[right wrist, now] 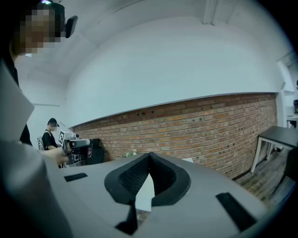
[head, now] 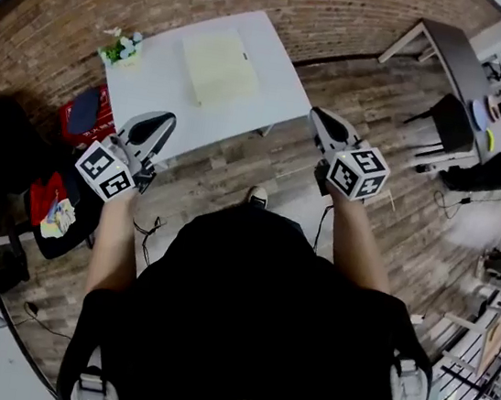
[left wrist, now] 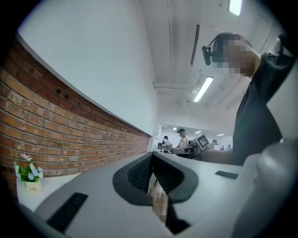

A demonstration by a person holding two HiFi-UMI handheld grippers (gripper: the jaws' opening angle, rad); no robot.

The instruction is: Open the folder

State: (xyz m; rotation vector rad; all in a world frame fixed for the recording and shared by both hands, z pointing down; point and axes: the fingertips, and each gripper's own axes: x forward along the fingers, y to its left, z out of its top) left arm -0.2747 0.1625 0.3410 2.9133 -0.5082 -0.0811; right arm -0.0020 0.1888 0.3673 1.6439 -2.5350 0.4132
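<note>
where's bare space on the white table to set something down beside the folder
The widest bare patch of table lies between the flowers at the left corner and the folder, widening toward the near edge. A narrower strip runs from the folder to the table's right edge. The floor left of the table is crowded, with a red box.

Ahead of both tongs, a pale yellow folder (head: 218,67) lies on a white table (head: 279,92). The left gripper (head: 161,125) and right gripper (head: 322,121) are light grey with black pads. Their cubes (head: 359,171) carry black-and-white squares. Beyond is a red-brown brick wall (head: 93,6), and below a brown plank floor (head: 235,178).
</note>
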